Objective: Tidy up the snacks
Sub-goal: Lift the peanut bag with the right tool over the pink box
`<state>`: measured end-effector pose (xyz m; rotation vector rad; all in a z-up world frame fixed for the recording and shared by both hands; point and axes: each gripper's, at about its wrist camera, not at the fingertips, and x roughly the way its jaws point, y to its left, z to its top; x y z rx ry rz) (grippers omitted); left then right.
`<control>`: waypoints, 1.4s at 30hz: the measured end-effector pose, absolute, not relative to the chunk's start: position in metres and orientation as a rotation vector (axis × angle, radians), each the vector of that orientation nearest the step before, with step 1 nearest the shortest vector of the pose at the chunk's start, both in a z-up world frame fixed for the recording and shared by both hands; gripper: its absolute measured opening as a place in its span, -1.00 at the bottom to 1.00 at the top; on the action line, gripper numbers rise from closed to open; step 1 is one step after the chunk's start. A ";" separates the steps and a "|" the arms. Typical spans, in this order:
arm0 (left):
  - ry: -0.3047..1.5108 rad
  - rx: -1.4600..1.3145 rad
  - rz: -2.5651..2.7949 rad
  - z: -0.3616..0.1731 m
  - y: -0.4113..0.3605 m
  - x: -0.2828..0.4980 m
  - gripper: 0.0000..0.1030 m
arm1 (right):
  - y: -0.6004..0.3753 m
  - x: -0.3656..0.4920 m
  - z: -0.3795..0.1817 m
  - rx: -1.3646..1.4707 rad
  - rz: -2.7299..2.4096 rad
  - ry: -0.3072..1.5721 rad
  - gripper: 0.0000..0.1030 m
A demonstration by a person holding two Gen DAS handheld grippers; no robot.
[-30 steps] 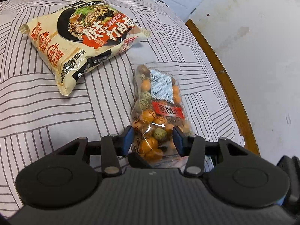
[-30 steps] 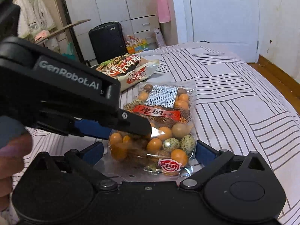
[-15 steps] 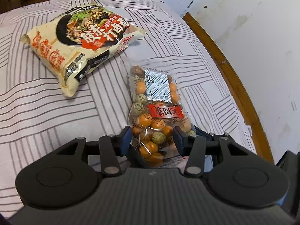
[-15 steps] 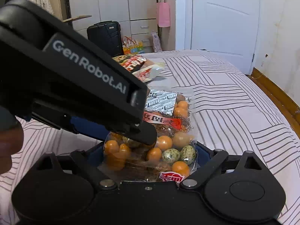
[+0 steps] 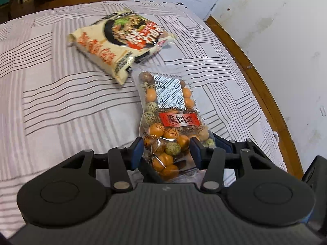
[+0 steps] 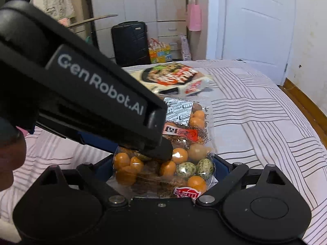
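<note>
**Clear snack bag gripped at its near end, both grippers on it**

Clear bag of coated nuts (image 5: 169,120) sits between both grippers, near end lifted, far end reaching toward the striped bedsheet (image 5: 61,94); contents orange, speckled green and brown balls, a silver-white sachet and a red label visible through the film.

Left gripper (image 5: 166,151): blue pads press on either side of the bag's near end, film bunched between them; clenched on the bag.

Right gripper (image 6: 163,169): jaws stand wide, one to each side of the bag's bottom edge; the pads seem to meet the bag's sides, but whether they squeeze it I cannot tell; the left gripper's black body (image 6: 87,94) crosses this view from the upper left, its tip down on the bag.

Noodle packet (image 5: 122,40) lies flat on the sheet, farther away and to the left, just beyond the bag's far end.

Far background: dark suitcase (image 6: 129,40), white door (image 6: 257,24); wooden floor edge (image 5: 255,77) to the right of the bed.
</note>
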<state>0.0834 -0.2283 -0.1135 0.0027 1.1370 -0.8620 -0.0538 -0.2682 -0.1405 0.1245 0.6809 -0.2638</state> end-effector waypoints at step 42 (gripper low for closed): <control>1.013 -0.271 -0.572 -0.010 0.045 0.089 -0.06 | -0.076 0.008 -0.031 -0.219 0.179 0.600 0.88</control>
